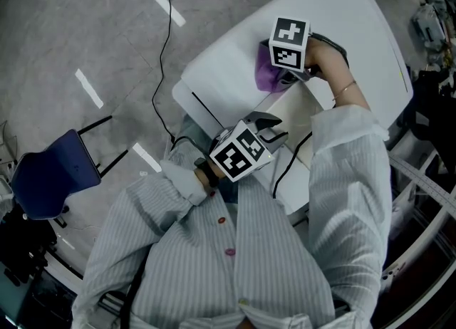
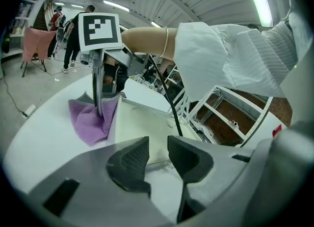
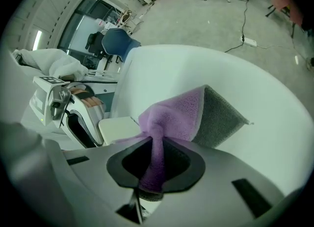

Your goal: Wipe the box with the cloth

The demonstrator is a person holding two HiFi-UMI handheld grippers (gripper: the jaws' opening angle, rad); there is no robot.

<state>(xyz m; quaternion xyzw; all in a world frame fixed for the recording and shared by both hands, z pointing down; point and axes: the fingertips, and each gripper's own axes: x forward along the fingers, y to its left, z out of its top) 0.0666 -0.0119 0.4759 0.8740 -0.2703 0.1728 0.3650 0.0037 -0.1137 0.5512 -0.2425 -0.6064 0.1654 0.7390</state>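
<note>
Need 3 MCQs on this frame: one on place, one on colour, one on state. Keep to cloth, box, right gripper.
1. Where is the cloth?
A. Inside the box
B. On the table, by the box's outer wall
C. On the floor

2. What is the cloth's main colour?
A. Green
B. Yellow
C. Purple

3. What state is the right gripper in?
A. Open and empty
B. Shut on the cloth
C. Shut on a cable

Answers:
1 B: in the left gripper view, the cloth lies on the table beside the box, not in it.
2 C: its pile is purple in all three views, with a grey patch on part of it.
3 B: the right gripper view shows a fold of cloth pinched between its jaws.
</note>
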